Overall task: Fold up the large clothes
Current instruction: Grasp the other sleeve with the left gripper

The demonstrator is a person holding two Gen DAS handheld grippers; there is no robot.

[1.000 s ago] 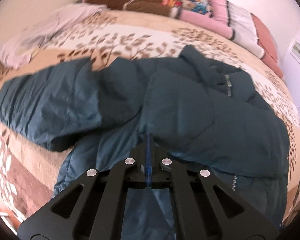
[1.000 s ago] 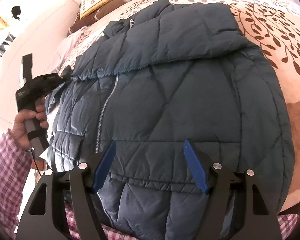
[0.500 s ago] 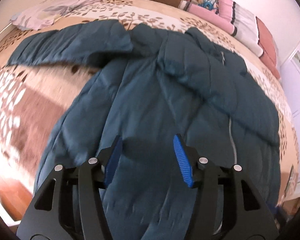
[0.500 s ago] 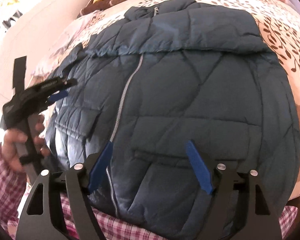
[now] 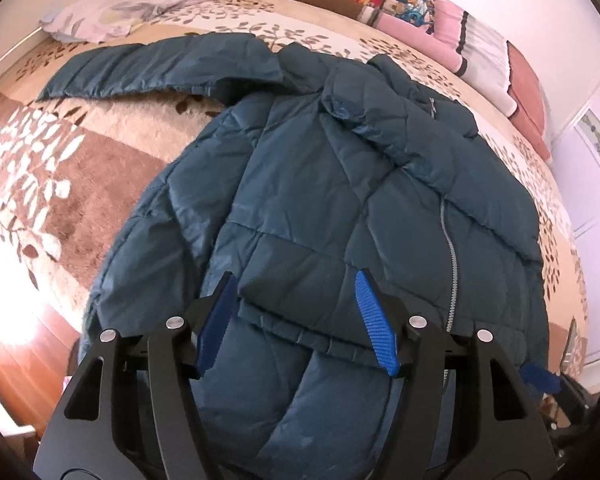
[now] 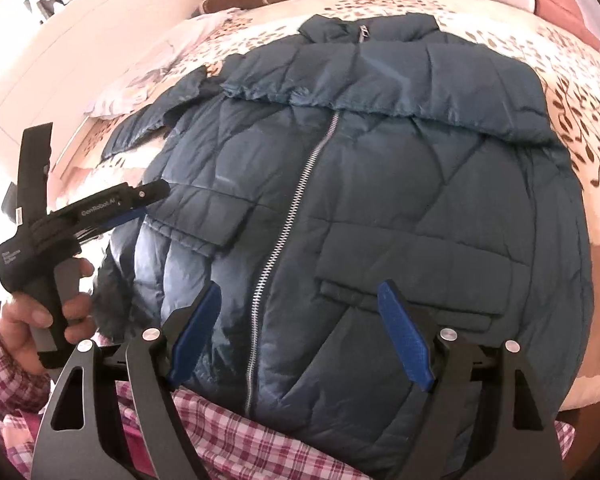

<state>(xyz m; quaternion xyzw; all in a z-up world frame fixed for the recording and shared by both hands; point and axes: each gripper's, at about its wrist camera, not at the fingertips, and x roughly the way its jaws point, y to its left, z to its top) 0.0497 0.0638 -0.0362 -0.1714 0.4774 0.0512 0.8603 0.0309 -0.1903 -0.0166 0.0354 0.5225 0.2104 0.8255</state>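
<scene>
Left gripper [image 5: 295,320]: jaws opening, nothing between them, poised over the hem pocket of the teal padded jacket [image 5: 340,200]. Right gripper [image 6: 300,336]: jaws apart and empty above the zip [image 6: 283,232]. The jacket lies front-up on the leaf-patterned bedspread [image 5: 79,168], one sleeve [image 5: 159,64] stretched toward 10 o'clock, probably awaiting folding. A second earlier the left jaws were shut.

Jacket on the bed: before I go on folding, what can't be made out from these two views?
- Jacket hem: both views, hidden behind the hand-held gripper bodies.
- Outstretched sleeve cuff: left wrist view, too small and distorted near the rim.
- Far sleeve: right wrist view, folded across the chest, its cuff end not discernible.
</scene>
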